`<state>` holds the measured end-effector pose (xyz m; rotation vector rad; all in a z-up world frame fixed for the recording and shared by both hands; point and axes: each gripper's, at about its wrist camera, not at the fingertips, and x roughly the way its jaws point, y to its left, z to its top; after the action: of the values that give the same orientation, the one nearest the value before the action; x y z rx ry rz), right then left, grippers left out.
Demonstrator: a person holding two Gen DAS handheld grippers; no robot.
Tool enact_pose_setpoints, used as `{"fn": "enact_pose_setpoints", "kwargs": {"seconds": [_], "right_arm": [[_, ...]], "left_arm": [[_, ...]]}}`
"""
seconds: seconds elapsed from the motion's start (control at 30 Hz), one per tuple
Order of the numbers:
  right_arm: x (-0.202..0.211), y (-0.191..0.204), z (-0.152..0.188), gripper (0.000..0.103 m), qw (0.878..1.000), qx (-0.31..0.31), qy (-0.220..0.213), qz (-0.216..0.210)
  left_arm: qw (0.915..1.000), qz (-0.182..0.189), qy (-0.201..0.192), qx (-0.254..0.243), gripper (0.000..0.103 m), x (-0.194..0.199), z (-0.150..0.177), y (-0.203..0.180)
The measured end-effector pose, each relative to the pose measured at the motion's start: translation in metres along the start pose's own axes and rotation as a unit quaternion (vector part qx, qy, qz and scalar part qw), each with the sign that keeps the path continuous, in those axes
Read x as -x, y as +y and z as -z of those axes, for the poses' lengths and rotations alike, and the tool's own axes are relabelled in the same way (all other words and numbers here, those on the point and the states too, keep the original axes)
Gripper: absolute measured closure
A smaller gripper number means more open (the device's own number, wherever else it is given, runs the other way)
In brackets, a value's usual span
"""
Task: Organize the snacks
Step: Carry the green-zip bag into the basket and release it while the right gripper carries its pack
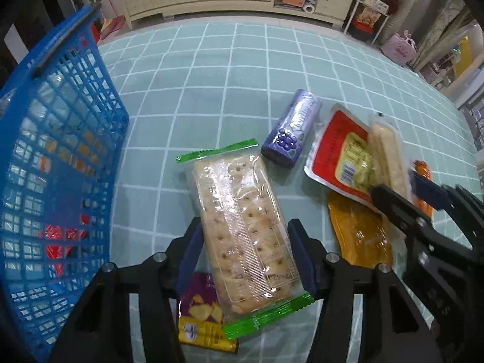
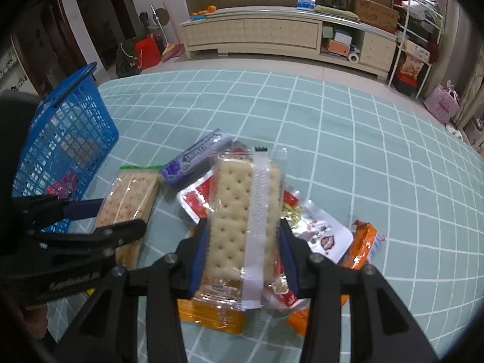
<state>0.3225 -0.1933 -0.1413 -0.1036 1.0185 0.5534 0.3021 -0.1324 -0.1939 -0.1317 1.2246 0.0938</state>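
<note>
While the left tool (image 1: 246,252) seemingly grips the green-edged cracker pack (image 1: 242,227), the right tool (image 2: 243,252) clamps a clear-wrapped cracker pack (image 2: 245,220).

The blue basket (image 1: 60,157) ran off the left edge of the left wrist view, and the packets behind its mesh were too blurred to name. A purple-and-yellow packet (image 1: 201,308) lay partly hidden under the green-ended cracker pack (image 1: 245,236). In the right wrist view, the clear cracker pack (image 2: 242,230) covered much of the red pouch (image 2: 196,199), and an orange packet (image 2: 217,317) showed only in part beneath it.
</note>
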Motion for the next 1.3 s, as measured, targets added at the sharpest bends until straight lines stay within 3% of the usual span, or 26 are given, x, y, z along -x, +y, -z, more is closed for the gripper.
{"fn": "enact_pose_setpoints", "kwargs": {"seconds": [0.47, 0.9, 1.3], "right_arm": [[0.052, 0.012, 0.014, 0.055, 0.999, -0.044, -0.010, 0.001], [0.117, 0.059, 0.008, 0.055, 0.999, -0.038, -0.036, 0.004], [0.145, 0.123, -0.017, 0.055, 0.998, -0.017, -0.059, -0.018]], "left_arm": [[0.9969, 0.054, -0.046, -0.035, 0.051, 0.067, 0.043, -0.004], [0.9878, 0.094, -0.118, -0.040, 0.051, 0.149, 0.038, 0.045], [0.9787, 0.094, -0.180, -0.030, 0.051, 0.200, 0.038, 0.122]]}}
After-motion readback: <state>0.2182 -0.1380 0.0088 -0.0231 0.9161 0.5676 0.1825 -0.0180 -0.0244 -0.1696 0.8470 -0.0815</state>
